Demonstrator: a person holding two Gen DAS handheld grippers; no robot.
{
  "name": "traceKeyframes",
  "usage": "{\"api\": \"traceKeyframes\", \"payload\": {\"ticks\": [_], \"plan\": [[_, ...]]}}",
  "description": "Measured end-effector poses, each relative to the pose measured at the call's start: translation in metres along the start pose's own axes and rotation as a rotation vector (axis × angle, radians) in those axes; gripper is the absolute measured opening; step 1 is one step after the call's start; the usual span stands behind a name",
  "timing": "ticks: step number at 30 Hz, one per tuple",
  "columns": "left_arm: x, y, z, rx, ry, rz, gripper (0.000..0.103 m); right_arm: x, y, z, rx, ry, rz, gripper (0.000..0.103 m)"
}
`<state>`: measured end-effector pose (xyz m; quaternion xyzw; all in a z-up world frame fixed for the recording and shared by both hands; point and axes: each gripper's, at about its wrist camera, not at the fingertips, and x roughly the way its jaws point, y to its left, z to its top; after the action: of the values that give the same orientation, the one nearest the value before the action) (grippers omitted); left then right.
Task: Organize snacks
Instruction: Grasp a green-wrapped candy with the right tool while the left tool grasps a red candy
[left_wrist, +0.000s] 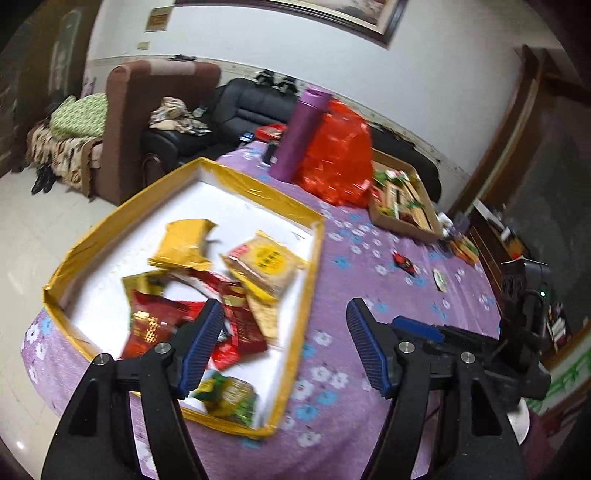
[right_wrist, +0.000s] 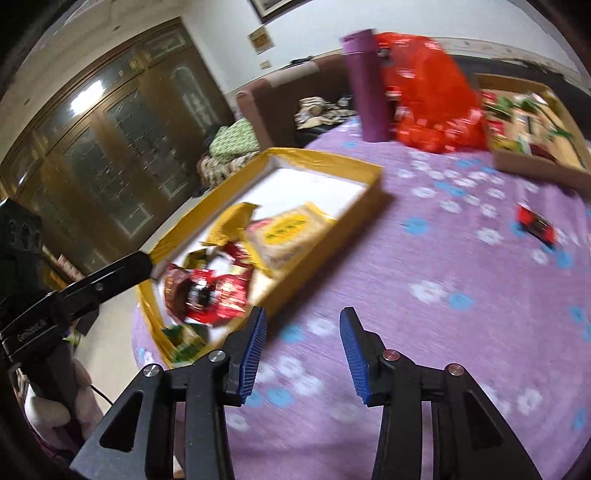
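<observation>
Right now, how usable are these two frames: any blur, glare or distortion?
Left wrist view: fisheye bends the walls; the snack packets in the yellow-edged tray are mildly smeared. Right wrist view: heavier motion blur streaks the purple tablecloth, and glare sits on the cabinet glass.

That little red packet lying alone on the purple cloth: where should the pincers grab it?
Probably from straight above, closing across the narrow middle of the red packet: it lies flat on the tablecloth, nothing touching it. The right gripper, open and empty, looks nearer.

Purple floral tablecloth (right_wrist: 424, 258), yellow-rimmed tray (left_wrist: 258, 188)
</observation>
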<state>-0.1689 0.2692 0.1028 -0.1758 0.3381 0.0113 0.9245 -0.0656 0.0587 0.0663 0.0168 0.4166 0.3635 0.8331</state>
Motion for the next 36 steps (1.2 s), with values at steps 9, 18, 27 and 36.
{"api": "traceKeyframes", "payload": {"ticks": [9,18,27,36], "plan": [[0.006,-0.038,-0.008,0.066,0.040,-0.040,0.070,-0.047,-0.092,-0.028,0.184,-0.037,-0.091,0.046],[0.019,-0.067,-0.018,0.138,0.095,-0.056,0.070,-0.059,-0.127,-0.035,0.257,-0.056,-0.115,0.049],[0.039,-0.083,-0.026,0.179,0.152,-0.094,0.070,-0.076,-0.174,-0.031,0.331,-0.110,-0.202,0.050],[0.067,-0.096,-0.036,0.194,0.222,-0.132,0.070,-0.094,-0.240,-0.016,0.423,-0.143,-0.344,0.050]]}}
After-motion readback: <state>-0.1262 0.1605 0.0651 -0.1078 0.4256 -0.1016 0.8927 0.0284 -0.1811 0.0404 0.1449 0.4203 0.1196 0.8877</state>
